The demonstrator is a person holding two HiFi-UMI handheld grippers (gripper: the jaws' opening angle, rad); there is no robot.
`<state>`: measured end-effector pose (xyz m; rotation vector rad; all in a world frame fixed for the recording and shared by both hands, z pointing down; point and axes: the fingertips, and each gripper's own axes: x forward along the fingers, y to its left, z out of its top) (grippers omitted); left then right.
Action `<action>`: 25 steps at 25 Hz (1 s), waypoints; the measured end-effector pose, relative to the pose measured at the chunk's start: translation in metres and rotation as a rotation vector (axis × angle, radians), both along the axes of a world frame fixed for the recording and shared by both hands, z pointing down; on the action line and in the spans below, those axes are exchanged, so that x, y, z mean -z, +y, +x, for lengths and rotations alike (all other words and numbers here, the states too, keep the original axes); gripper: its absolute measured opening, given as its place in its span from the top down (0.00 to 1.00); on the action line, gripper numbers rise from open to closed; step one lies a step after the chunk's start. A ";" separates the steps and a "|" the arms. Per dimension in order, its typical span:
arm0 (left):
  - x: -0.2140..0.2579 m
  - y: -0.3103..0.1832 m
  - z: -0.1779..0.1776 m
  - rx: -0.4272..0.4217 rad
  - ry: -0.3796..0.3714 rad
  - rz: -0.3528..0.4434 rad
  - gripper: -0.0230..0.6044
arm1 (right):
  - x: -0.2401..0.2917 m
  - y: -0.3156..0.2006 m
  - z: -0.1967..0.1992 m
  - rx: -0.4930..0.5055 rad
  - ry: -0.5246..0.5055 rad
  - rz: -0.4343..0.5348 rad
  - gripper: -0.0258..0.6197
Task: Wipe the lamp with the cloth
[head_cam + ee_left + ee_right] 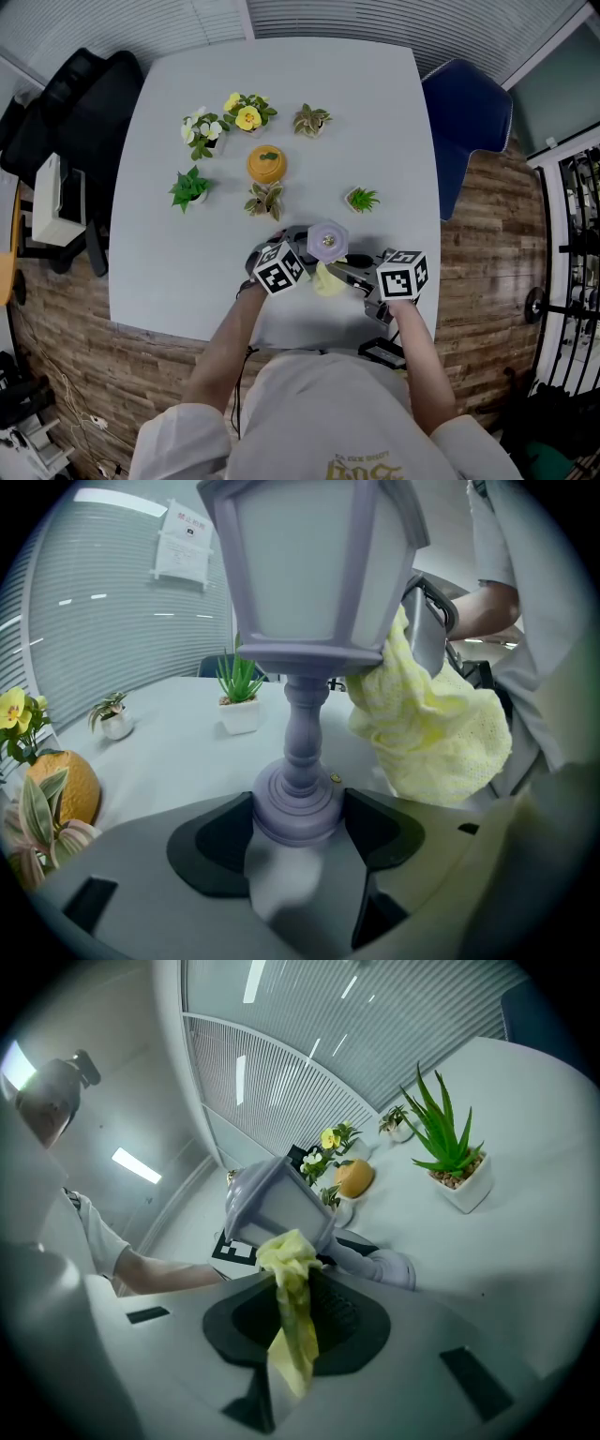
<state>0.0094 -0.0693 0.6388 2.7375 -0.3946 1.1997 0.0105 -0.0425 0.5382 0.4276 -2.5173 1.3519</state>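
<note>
Cloth contact on lamp shade.
Nearest me, my right claw (298, 1314) is clamped on the yellow cloth (291, 1260), whose bunched end presses against the shade of the purple lamp (309, 564). My left claw (298, 822) is closed on the lamp's round base and holds it tilted over the near part of the desk (187, 272). Risk, in my judgement: excess wiping pressure could twist the base out of the left grip, or drag the cloth free. Beyond, potted plants (362, 199) stand well apart.
</note>
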 end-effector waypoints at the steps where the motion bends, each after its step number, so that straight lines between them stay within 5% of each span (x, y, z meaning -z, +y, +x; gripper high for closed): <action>1: 0.000 0.000 0.000 0.000 0.000 0.000 0.48 | 0.000 0.000 0.000 0.002 0.001 0.000 0.86; 25: 0.001 0.001 0.001 0.000 0.001 0.000 0.48 | -0.035 -0.017 -0.001 -0.044 0.139 -0.055 0.86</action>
